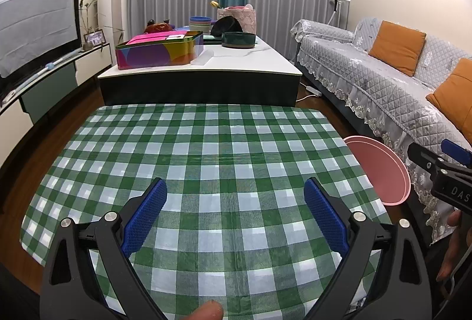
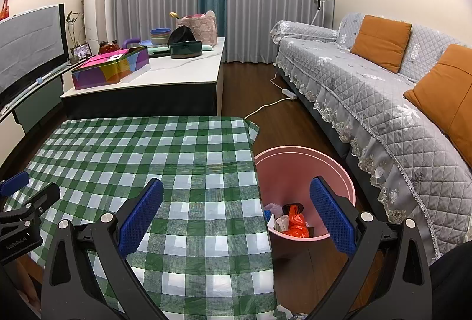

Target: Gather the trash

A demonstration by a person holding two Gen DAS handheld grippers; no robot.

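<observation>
Both grippers spread, nothing held, left gripper [image 1: 235, 196] over checked tablecloth [image 1: 206, 148], right gripper [image 2: 236, 196] at cloth's right edge, pink bin [image 2: 339, 169] w/ trash [image 2: 295, 224] right of table.

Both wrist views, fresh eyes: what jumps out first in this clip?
The green-and-white checked tablecloth fills the foreground, with nothing lying on it. Beside the table's right edge, on the floor, stands a pink bin holding crumpled trash, including an orange plastic bag. Both the left gripper and right gripper hover with jaws wide open, holding nothing.
</observation>
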